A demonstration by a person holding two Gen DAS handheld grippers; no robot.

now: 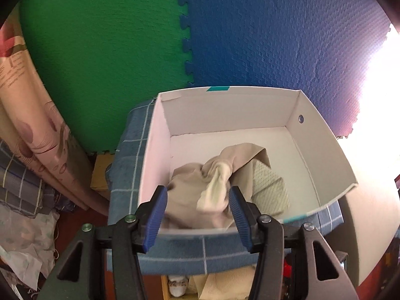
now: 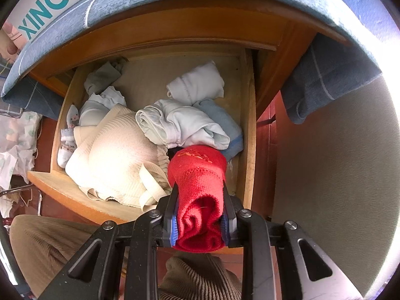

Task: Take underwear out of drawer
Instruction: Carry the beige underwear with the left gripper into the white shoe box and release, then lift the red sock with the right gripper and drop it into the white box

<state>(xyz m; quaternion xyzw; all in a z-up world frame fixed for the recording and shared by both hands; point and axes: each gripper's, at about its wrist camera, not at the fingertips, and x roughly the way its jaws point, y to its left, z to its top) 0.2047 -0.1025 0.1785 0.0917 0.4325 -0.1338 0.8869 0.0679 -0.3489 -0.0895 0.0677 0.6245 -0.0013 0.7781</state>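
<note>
In the right wrist view my right gripper [image 2: 200,195] is shut on a rolled red knitted garment [image 2: 198,187], held above the front right of the open wooden drawer [image 2: 246,125]. The drawer holds a cream ribbed bra [image 2: 112,160], pale blue-white underwear [image 2: 180,125], a white folded piece [image 2: 197,82] and a blue cloth [image 2: 225,122]. In the left wrist view my left gripper [image 1: 197,200] is open and empty, over the near edge of a white cardboard box [image 1: 225,110] that holds beige underwear [image 1: 197,185] and a pale mesh piece [image 1: 270,187].
The box sits on a blue checked cloth [image 1: 130,165] that covers the cabinet top [image 2: 175,2]. Green and blue foam mats [image 1: 125,37] line the wall behind. Folded bedding [image 1: 22,125] lies left. My corduroy-clad legs [image 2: 50,245] are below the drawer. Bright window glare is at the right.
</note>
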